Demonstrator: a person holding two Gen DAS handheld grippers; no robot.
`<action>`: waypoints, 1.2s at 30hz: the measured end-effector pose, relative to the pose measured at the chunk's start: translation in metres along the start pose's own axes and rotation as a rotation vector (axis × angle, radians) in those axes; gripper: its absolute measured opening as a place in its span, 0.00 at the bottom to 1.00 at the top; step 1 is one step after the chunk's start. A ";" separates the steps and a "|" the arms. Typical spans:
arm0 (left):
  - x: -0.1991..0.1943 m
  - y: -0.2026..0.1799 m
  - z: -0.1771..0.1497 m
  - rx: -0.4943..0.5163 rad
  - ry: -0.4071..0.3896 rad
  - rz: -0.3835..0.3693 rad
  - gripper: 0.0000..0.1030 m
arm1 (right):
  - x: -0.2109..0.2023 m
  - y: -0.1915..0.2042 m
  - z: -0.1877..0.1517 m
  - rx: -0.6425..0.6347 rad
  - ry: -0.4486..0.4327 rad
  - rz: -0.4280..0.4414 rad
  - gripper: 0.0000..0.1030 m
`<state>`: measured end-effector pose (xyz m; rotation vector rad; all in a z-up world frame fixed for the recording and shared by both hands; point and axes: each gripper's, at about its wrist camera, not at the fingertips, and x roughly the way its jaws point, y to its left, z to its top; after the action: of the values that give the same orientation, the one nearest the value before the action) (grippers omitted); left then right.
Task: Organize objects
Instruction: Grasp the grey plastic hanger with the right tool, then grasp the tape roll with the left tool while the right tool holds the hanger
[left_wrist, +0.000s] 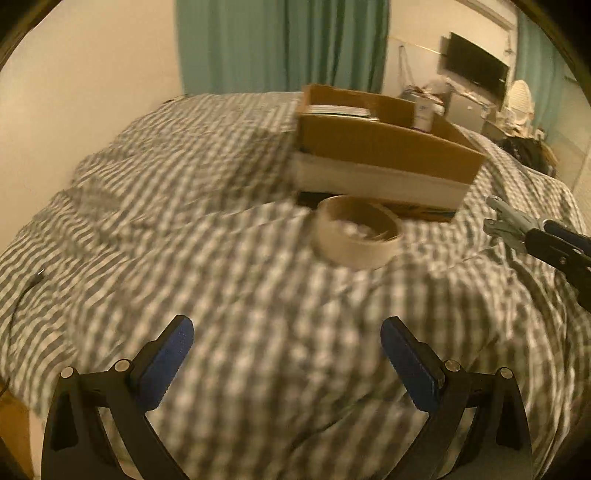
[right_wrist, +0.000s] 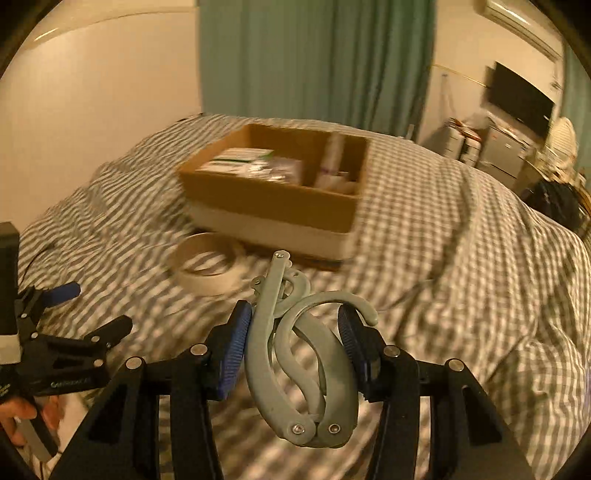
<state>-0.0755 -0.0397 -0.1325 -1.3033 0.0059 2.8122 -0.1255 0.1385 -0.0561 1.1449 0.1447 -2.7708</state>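
A brown and white cardboard box (left_wrist: 384, 147) (right_wrist: 273, 201) stands on the checked bedspread and holds packets and a bottle. Just in front of it lies a roll of beige tape (left_wrist: 356, 230) (right_wrist: 207, 264). My left gripper (left_wrist: 286, 334) is open above the bedspread, short of the tape, with nothing between its fingers. My right gripper (right_wrist: 295, 321) is shut on a grey folding hanger hook (right_wrist: 295, 362), held above the bed to the right of the tape. In the left wrist view the grey hook (left_wrist: 504, 221) pokes out at the right edge.
The checked bedspread (left_wrist: 184, 221) (right_wrist: 443, 240) covers the whole bed. A thin black cable (left_wrist: 26, 291) lies at its left edge. Green curtains (right_wrist: 314, 59) hang behind. A wall television (left_wrist: 474, 68) and cluttered shelves (right_wrist: 495, 147) stand at the far right. A hand (right_wrist: 22, 417) grips the left tool.
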 end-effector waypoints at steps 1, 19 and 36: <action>0.004 -0.006 0.004 0.010 0.003 -0.010 1.00 | 0.003 -0.007 0.000 0.015 0.002 -0.001 0.47; 0.111 -0.066 0.062 0.081 0.092 0.049 0.96 | 0.046 -0.065 -0.014 0.157 0.085 0.056 0.47; -0.014 -0.054 0.068 0.048 -0.050 -0.116 0.82 | -0.033 -0.037 0.027 0.105 -0.088 0.024 0.47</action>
<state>-0.1162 0.0152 -0.0769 -1.1833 -0.0033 2.7283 -0.1274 0.1744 -0.0125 1.0372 -0.0244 -2.8309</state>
